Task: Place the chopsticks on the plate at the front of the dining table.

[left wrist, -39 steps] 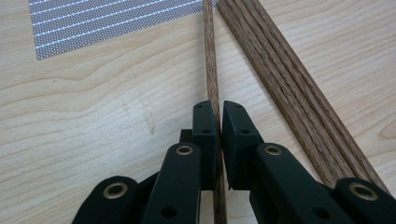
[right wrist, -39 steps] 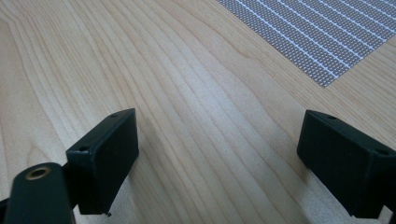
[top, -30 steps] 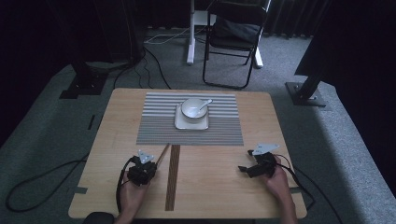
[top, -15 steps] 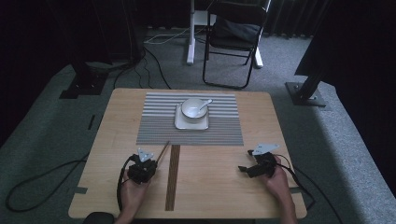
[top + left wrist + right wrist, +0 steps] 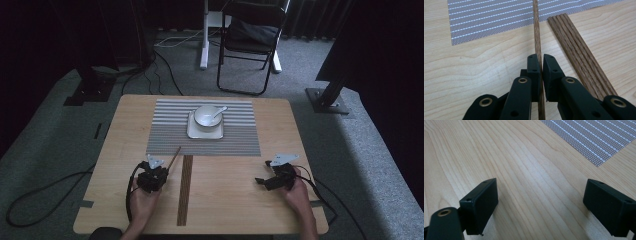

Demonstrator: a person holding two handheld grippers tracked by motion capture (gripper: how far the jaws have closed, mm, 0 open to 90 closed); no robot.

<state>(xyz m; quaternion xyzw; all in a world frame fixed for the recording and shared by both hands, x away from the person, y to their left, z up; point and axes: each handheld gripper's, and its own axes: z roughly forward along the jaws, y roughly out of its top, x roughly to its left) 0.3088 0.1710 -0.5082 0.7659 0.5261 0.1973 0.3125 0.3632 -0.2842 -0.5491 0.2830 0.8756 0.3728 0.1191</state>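
Left gripper (image 5: 539, 63) has its fingers clenched on a single wooden chopstick (image 5: 537, 32), and the left gripper view shows it plainly: the stick runs straight up between the two black pads, its far end crossing onto the striped grey placemat (image 5: 499, 17) and cut off by the top edge. The near end drops out of the bottom of that view, so its full length is not readable there. Just beside it, to the right in that view, lies a bundle of chopsticks (image 5: 576, 47), side by side on the wooden surface (image 5: 474, 65); their lower part is hidden behind the gripper's own arm, and an exact count is hard to give.

From the high view, the left gripper (image 5: 159, 176) sits near the front left of the surface, the held chopstick (image 5: 173, 159) angling up towards the mat's near edge. The bundle (image 5: 185, 187) reads there as one dark strip, individual sticks too small to separate.

Over to the right gripper (image 5: 540, 202): fingers released, spread wide, bare wood between them, a corner of the mat at the top right of its view. In the high view it (image 5: 263, 180) rests front right, well apart from the left one.

On the mat, a white bowl (image 5: 205, 115) with a spoon (image 5: 218, 110) sits on a square white plate (image 5: 192, 131); the bowl's contents cannot be made out.
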